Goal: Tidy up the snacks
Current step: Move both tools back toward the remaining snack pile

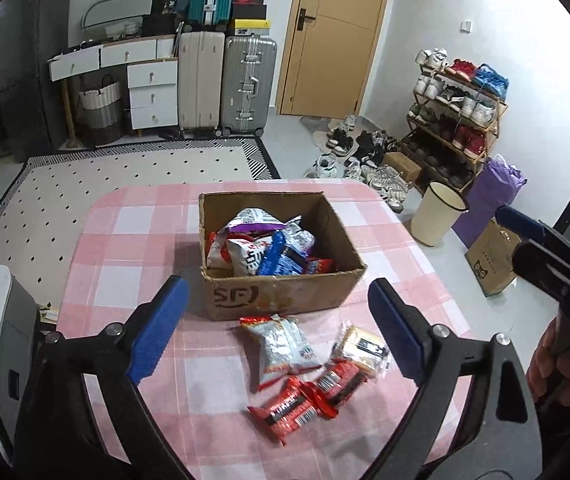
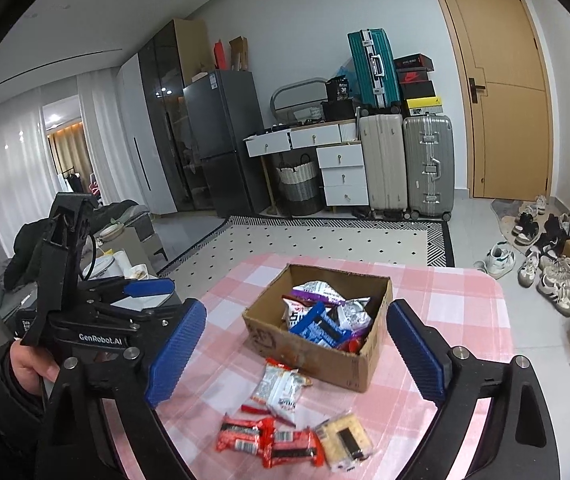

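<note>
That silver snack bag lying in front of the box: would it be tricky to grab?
The silver snack bag looks puffy and crinkled, so it probably squashes under the fingers. Its glossy foil may be slippery. It seems light, so a push would likely slide it along the tablecloth.

Pink-and-white checked tablecloth [image 1: 133, 240] covers the near table. Far wall: wooden door [image 2: 497, 88] at right, silver suitcase [image 2: 429, 164] and beige suitcase [image 2: 383, 164] upright side by side, teal suitcase [image 2: 373, 70] and shoe boxes [image 2: 415, 80] stacked on top of them. White drawer unit [image 2: 343, 172] to their left, woven basket [image 2: 299, 182] beside it, dark fridge [image 2: 225, 140] further left. Dotted rug [image 1: 125, 172] on floor. Shoe rack [image 1: 457, 120] at right, loose shoes [image 1: 361, 152] on the floor by it, cream bin [image 1: 437, 216] nearer, purple bag [image 1: 489, 196] just beside the bin.
</note>
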Tool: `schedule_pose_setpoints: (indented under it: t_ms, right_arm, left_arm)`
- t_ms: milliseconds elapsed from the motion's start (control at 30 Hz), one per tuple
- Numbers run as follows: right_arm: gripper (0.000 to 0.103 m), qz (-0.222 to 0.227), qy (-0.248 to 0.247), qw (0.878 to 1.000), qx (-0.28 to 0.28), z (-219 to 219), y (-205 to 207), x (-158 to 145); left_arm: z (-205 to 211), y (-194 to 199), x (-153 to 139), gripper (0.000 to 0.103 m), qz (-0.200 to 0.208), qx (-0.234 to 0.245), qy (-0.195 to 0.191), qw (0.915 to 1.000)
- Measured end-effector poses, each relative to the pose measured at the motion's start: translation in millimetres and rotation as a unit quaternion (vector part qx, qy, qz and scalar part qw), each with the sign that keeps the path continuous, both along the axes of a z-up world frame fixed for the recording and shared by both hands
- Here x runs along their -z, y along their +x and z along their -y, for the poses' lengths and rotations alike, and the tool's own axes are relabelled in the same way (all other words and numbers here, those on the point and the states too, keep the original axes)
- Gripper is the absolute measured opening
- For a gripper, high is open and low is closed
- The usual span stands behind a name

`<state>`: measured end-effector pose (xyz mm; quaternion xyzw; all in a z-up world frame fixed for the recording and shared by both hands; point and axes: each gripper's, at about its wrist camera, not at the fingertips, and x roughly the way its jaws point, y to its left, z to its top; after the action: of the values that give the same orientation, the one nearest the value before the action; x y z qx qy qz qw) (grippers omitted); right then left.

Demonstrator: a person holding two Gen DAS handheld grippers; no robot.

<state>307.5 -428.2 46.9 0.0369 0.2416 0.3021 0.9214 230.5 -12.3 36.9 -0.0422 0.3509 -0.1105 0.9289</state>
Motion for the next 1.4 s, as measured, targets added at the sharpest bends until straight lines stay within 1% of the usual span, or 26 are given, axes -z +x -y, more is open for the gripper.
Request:
schedule_pose_setpoints:
  t_ms: [33, 67, 100, 167, 333, 500, 633, 800, 1000, 1133, 1267, 1400]
  right_arm:
    - [0.095, 0.002, 0.002, 1.0, -0.001, 2, -6, 1]
    - [0.096, 0.004, 0.003, 1.0, 0.0, 5, -12, 1]
    - [0.097, 0.005, 0.005, 1.0, 0.0, 9, -19, 2]
    - [0.097, 0.006, 0.005, 1.0, -0.001, 14, -30, 6]
    - [0.099, 0.0, 0.009, 1.0, 0.004, 23, -53, 19]
    - [0.101, -0.005, 0.007, 1.0, 0.014, 29, -66, 38]
    - [0.101, -0.024, 0.009, 0.999, 0.026, 34, -66, 62]
    - [0.102, -0.073, 0.004, 0.996, 0.054, 39, -56, 99]
    - [0.102, -0.101, -0.035, 0.993, 0.055, 29, -44, 140]
    - [0.102, -0.123, -0.048, 0.99, 0.056, 24, -32, 164]
    - [0.102, -0.139, -0.071, 0.986, 0.059, 19, -18, 179]
    - [0.102, -0.154, -0.107, 0.98, 0.071, 10, 2, 193]
  left_arm:
    - [0, -6, -1, 0.091, 0.001, 0.0, -0.003, 1.0]
    - [-1, -13, -2, 0.094, 0.003, -0.001, -0.006, 1.0]
    - [-1, -19, -3, 0.098, 0.005, -0.001, -0.009, 0.9999]
    - [-1, -31, -4, 0.102, 0.014, -0.003, -0.014, 0.9998]
    - [4, -59, -1, 0.102, 0.025, 0.0, -0.011, 0.9996]
    - [10, -79, 10, 0.102, 0.037, -0.001, 0.002, 0.9993]
    - [12, -88, 31, 0.102, 0.029, -0.001, 0.0, 0.9996]
    - [10, -86, 60, 0.102, 0.01, -0.007, -0.014, 0.9998]
    - [10, -74, 103, 0.102, -0.019, -0.012, -0.02, 0.9996]
    - [7, -65, 132, 0.102, -0.046, -0.013, -0.036, 0.9982]
    - [2, -60, 156, 0.102, -0.062, -0.016, -0.047, 0.9968]
    - [-2, -55, 178, 0.102, -0.078, -0.018, -0.056, 0.9952]
